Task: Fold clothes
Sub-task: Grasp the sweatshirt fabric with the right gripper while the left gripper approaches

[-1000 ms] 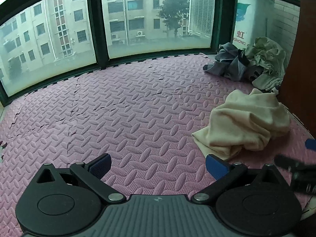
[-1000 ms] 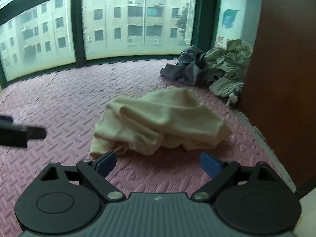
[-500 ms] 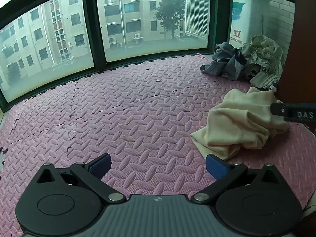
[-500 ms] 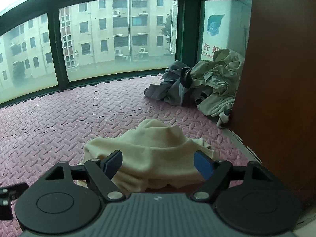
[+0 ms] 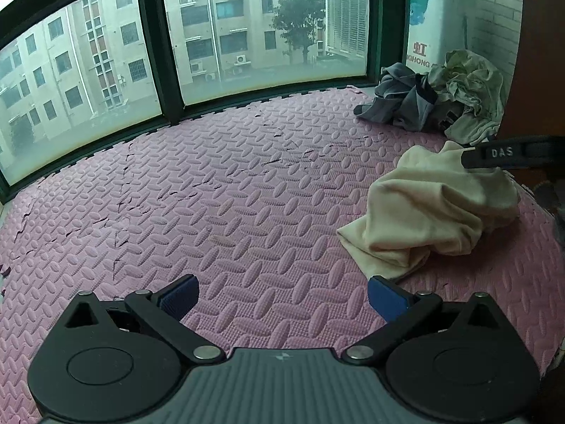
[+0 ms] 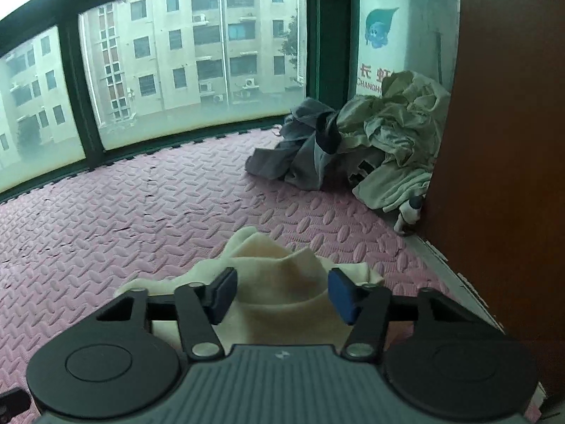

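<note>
A crumpled cream garment (image 5: 434,212) lies on the pink foam mat (image 5: 229,190) at the right. In the right wrist view a raised fold of the cream garment (image 6: 279,279) sits between the blue pads of my right gripper (image 6: 280,293); its jaws are closing, and the pads stand a little apart from the cloth. The right gripper's black finger (image 5: 508,155) shows over the garment's far edge in the left wrist view. My left gripper (image 5: 280,298) hovers open over bare mat, left of the garment, with nothing between its fingers.
A heap of grey and pale green clothes (image 6: 356,145) lies in the far right corner by a brown wooden panel (image 6: 505,141). Dark-framed windows (image 5: 166,53) run along the mat's far edge. The mat stretches wide to the left.
My right gripper has moved forward over the cream garment and its jaws have narrowed around a fold. The left gripper has barely moved.
</note>
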A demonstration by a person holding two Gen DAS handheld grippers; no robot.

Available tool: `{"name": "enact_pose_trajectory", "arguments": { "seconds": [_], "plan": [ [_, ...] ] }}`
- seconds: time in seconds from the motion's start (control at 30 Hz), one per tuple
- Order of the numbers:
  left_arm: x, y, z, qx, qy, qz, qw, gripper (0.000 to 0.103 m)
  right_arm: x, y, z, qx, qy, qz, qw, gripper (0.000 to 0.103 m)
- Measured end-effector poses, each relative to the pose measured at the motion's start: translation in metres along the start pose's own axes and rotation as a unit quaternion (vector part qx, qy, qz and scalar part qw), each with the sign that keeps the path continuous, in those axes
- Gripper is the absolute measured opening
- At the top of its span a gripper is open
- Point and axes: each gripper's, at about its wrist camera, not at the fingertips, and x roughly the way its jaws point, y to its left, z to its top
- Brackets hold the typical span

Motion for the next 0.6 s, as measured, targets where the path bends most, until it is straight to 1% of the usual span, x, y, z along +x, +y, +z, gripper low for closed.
{"name": "enact_pose_trajectory", "arguments": {
  "seconds": [0.03,0.07,0.13,0.17,0.23,0.33,0.43,0.57,0.6],
  "plan": [
    [0.001,0.000,0.000,0.001,0.000,0.000,1.0000,0.103,0.004,-0.001,0.000,0.003,0.003,0.005,1.000,0.048],
    [0.002,0.000,0.000,0.001,0.000,0.001,1.0000,0.103,0.008,-0.003,0.000,0.006,0.007,0.010,1.000,0.045],
    [0.003,0.000,0.000,0.003,0.001,0.002,1.0000,0.103,0.010,-0.005,-0.001,0.008,0.008,0.015,1.000,0.032],
    [0.004,0.001,-0.001,0.002,0.002,0.003,1.0000,0.103,0.009,-0.006,-0.003,0.009,0.007,0.016,1.000,0.029],
    [0.005,0.001,-0.002,0.000,0.003,0.001,1.0000,0.103,0.002,-0.006,-0.007,0.006,-0.001,0.022,1.000,0.016],
    [0.006,0.001,-0.003,0.002,0.002,-0.001,1.0000,0.103,-0.013,-0.007,-0.016,0.006,-0.008,0.037,0.999,0.010],
    [0.004,0.002,-0.003,0.003,0.000,-0.003,1.0000,0.103,-0.033,-0.006,-0.029,-0.008,-0.017,0.054,0.998,0.009],
    [0.000,0.005,-0.004,0.002,-0.007,-0.010,0.9999,0.103,-0.060,0.002,-0.053,-0.046,-0.018,0.077,0.996,0.009],
    [-0.001,0.005,-0.004,0.003,-0.008,-0.011,0.9999,0.103,-0.070,0.006,-0.062,-0.060,-0.015,0.089,0.994,0.009]
  ]
}}
